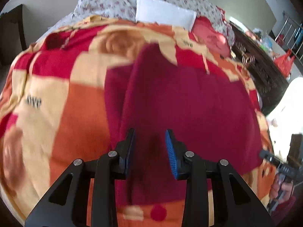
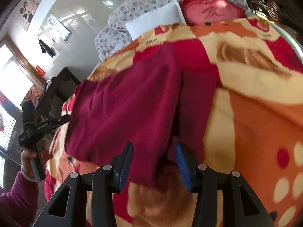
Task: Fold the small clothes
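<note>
Black lettering on the patterned blanket (image 1: 47, 113) at nine o'clock is too blurred to read, as is the character on the pink heart cushion (image 2: 212, 9) at one o'clock. The dark red garment (image 1: 189, 98) lies flat at centre on the blanket. The left gripper (image 1: 150, 149) tilts down above it, jaws parted, gripping nothing. The right gripper (image 2: 154, 162) tilts likewise, released, its jaws either side of the garment's near edge.

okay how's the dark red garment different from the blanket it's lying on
The dark red garment is one plain maroon colour; the blanket is patterned in orange, cream and red. The garment is the smaller, covering only part of the blanket beneath it. Both are soft fabric.
</note>
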`<state>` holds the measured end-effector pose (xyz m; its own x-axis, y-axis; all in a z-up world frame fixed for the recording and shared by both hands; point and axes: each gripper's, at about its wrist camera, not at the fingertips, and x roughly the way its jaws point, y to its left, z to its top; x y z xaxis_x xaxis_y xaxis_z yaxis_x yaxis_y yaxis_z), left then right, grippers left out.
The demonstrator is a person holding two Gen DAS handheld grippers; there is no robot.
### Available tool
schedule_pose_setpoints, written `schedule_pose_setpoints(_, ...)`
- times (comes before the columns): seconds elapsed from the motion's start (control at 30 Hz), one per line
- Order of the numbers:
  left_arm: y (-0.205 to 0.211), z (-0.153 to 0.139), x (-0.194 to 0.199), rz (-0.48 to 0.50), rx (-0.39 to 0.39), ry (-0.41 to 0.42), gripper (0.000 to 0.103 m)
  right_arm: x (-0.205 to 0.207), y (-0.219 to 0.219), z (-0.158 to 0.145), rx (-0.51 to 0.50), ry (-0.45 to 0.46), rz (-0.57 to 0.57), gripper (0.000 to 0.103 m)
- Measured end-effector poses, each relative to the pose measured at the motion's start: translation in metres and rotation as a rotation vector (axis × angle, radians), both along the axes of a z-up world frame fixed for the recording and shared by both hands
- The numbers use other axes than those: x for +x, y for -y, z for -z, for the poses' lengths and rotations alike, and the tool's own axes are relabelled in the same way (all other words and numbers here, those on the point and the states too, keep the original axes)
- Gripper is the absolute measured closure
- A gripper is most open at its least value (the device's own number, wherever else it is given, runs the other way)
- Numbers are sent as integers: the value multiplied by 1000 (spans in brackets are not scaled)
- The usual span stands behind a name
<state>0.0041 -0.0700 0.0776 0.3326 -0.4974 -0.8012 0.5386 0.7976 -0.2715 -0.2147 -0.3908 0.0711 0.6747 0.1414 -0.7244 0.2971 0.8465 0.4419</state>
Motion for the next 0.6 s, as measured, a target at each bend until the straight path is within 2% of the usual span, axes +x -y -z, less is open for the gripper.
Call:
schedule_pose_setpoints(0.03, 0, 8, -7, 2, 26, -4, 72, 1, -2, 0, -6, 3, -11, 79)
schedule_pose_setpoints(0.07, 0, 15, -11, 3, 47, -11, 72, 1, -4, -1, -7, 8, -22, 97)
schedule_pose_setpoints(0.1, -1, 21, -17, 0, 67, -13, 72, 0, -4, -3, -6, 11, -20, 97)
schedule_pose_setpoints(0.27, -6, 31, -26, -1, 72, 6, 72, -13, -5, -14, -82, -19, -42, 97)
schedule_pose_setpoints(0.37, -6, 37, -28, -1, 73, 9, 72, -13, -6, 7, -141, -105, -20, 98)
schedule_pose_setpoints(0.43, -6, 36, -28, -5, 77, 8, 72, -15, -5, 20, -95, -121, 0, 98)
schedule_pose_setpoints(0.53, -9, 28, -31, -8, 80, 0, 72, -21, -5, 9, -84, -114, 4, 98)
schedule_pose_setpoints(0.6, -12, 19, -32, -10, 79, 16, 72, -24, -5, -5, -135, -117, 31, 95)
